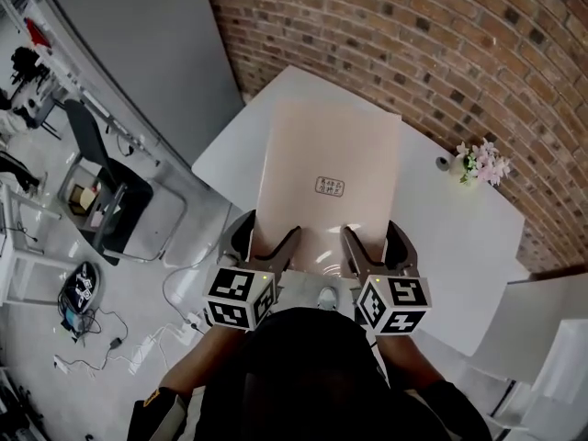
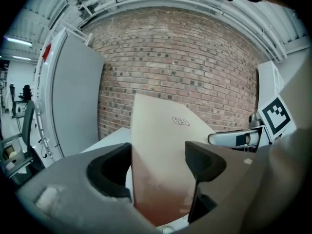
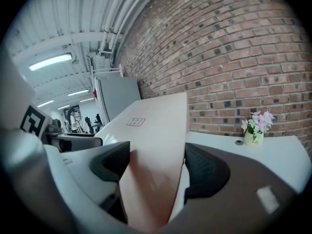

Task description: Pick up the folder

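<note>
A pale beige folder (image 1: 326, 168) with a small printed label is raised, tilted, over the white table (image 1: 459, 237). Its near edge sits in both grippers. My left gripper (image 1: 266, 237) holds the near left part and my right gripper (image 1: 375, 237) the near right part. In the left gripper view the folder (image 2: 161, 150) fills the gap of the gripper (image 2: 158, 167) and rises in front of the brick wall. In the right gripper view the folder (image 3: 151, 140) slants between the dark pads of the gripper (image 3: 153, 167). The jaws of both stand fairly wide, against the folder.
A small vase of pink flowers (image 1: 478, 165) stands at the table's far right by the brick wall; it also shows in the right gripper view (image 3: 254, 130). A black chair (image 1: 110, 191) and cables lie on the floor at the left. A grey cabinet (image 2: 73, 101) stands left of the table.
</note>
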`<state>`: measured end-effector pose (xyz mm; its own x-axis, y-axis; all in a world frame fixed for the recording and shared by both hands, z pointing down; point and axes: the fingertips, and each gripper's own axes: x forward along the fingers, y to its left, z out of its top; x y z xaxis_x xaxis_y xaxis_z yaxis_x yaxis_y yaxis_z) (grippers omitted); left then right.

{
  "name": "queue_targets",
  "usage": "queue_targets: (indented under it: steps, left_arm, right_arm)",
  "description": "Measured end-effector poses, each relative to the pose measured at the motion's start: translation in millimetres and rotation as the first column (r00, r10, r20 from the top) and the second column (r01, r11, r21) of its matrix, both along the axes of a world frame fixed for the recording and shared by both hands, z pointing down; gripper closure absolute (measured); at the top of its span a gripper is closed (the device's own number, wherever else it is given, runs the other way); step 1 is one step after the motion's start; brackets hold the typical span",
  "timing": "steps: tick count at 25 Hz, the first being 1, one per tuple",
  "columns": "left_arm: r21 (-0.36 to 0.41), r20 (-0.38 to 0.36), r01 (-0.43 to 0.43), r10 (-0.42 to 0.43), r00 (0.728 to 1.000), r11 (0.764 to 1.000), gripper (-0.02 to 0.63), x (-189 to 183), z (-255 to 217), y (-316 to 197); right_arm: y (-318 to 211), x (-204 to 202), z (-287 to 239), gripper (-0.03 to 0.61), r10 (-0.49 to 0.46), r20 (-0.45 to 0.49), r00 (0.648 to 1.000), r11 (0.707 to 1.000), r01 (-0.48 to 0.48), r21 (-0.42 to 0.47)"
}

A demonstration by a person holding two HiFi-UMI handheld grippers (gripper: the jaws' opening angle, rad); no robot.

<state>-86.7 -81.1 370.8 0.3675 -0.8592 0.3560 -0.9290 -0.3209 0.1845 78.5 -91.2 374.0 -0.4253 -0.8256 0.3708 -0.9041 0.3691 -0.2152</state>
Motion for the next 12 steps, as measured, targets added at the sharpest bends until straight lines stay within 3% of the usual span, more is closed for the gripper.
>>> queue_targets:
  steps: [6, 12]
  left_arm:
    - [0.110, -0.002, 0.005, -0.005, 1.000, 0.994, 0.255, -34, -38, 23]
    - [0.185, -0.034, 0.002, 0.004, 0.999, 0.983, 0.256, -72, -66, 56]
  right_arm:
    - [23, -32, -35, 0.224, 0.018, 0.041, 0.999, 0.996, -0.022, 0.086]
    - [57, -70, -69, 0.224, 0.019, 0.019, 1.000, 0.984, -0.022, 0.174]
